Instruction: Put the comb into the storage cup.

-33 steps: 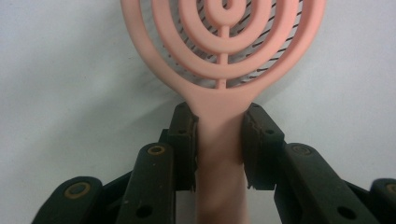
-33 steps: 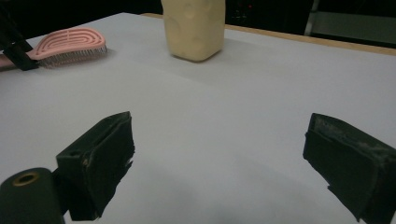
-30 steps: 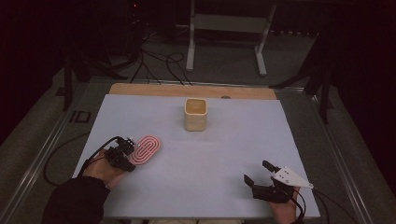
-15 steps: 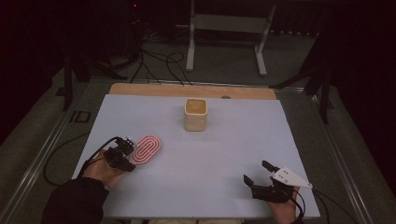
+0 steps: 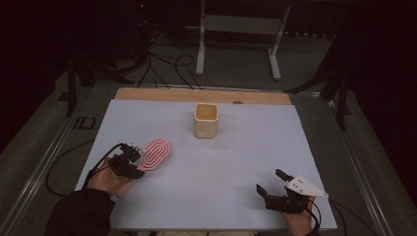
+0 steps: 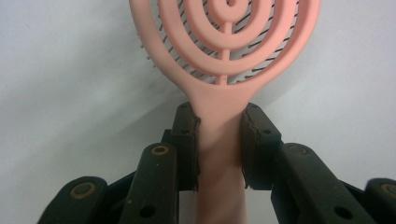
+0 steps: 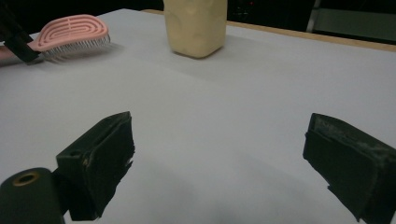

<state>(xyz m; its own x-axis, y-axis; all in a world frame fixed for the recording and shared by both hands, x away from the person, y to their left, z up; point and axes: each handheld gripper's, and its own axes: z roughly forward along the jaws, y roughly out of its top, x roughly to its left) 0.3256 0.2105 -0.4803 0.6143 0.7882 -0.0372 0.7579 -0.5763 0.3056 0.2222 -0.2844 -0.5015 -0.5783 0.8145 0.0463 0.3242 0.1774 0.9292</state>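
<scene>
the handle of the pink plastic hairbrush with oval ribbed head [image 6: 223, 70] is clamped between the left gripper [image 6: 219, 140] jaws, its head lying on the white table [image 5: 221, 167]; the right gripper [image 7: 219, 154] is held released.

hairbrush [image 6: 219, 100]: smooth pink plastic, slight sheen
container [image 5: 205, 120]: cream, matt, perhaps plastic
table [image 5: 236, 167]: pale matt sheet, wooden far edge
left gripper [image 6: 219, 140] pads: worn black rubber

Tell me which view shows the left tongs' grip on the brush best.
The left gripper view: the left tongs press both sides of the pink brush handle, close up. The high view shows the brush small, its handle hidden under the tongs. The right gripper view shows its bristled head from the side, far off.
</scene>
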